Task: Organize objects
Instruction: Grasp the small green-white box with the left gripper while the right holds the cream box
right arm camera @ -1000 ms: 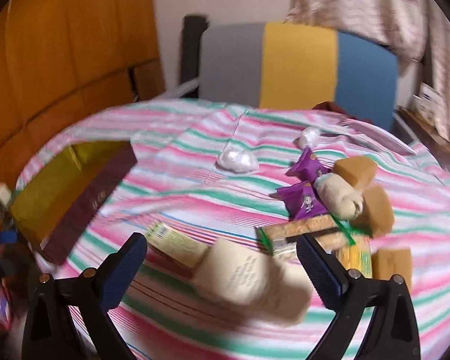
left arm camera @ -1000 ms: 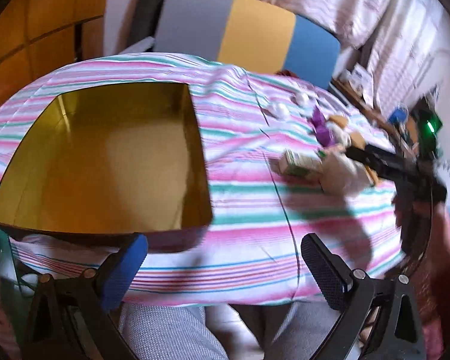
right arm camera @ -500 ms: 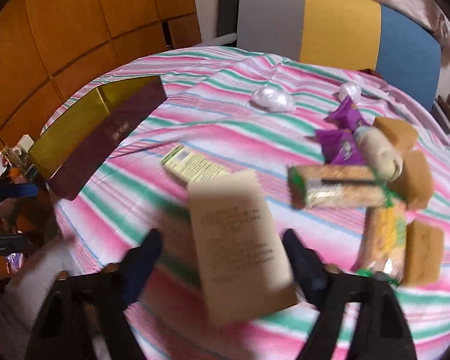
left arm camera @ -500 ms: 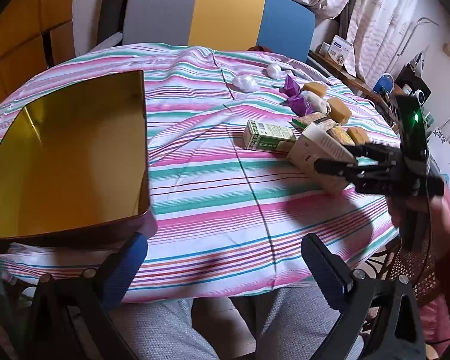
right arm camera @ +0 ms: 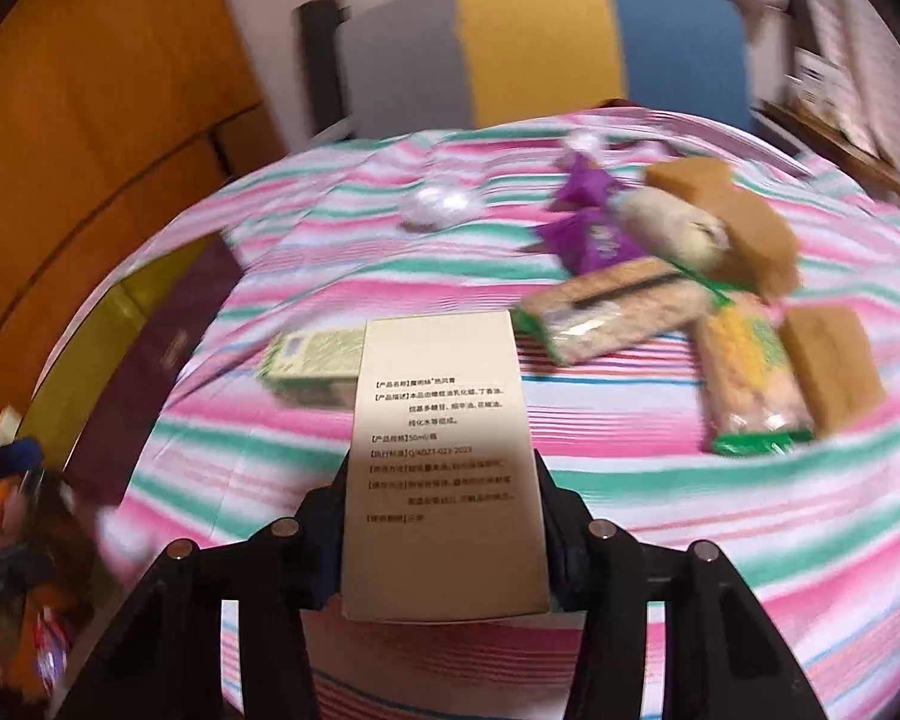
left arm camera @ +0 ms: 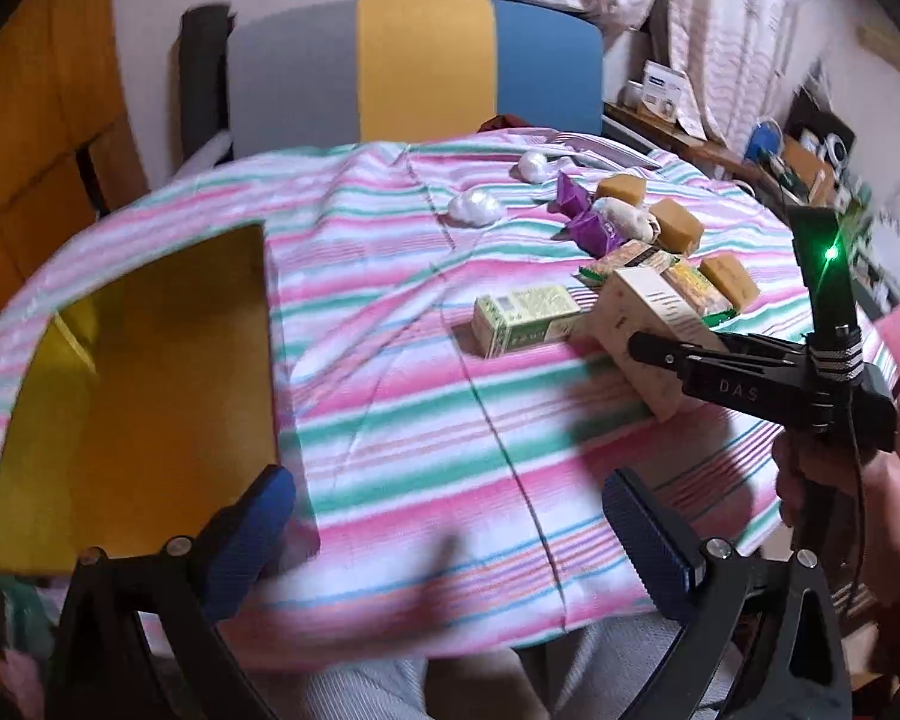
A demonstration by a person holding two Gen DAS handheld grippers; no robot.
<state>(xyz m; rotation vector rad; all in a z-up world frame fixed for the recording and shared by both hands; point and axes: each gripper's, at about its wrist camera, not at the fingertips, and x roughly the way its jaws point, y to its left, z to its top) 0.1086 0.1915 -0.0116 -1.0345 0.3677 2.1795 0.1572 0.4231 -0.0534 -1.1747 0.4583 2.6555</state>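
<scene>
Now, right gripper [right arm camera: 444,546]: jaws just closed, clamping the beige carton [right arm camera: 444,456].
Carton's place: near right of table, beside green box [left arm camera: 525,318].
Left gripper [left arm camera: 450,531]: open, empty.
Meaning: carton likely ready for the gold box [left arm camera: 150,384], far left.

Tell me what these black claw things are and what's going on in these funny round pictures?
They are two grabbers, each held in a person's hand, each with its own camera looking along its fingers. One picture is from the left gripper, which is open and holds nothing. There you see the right gripper from the side. The other picture is its own view: its jaws have just closed on a beige carton with printed text. On the striped tablecloth lie a green carton, purple wrappers, brown cakes, snack packs and a gold-lined box.
</scene>
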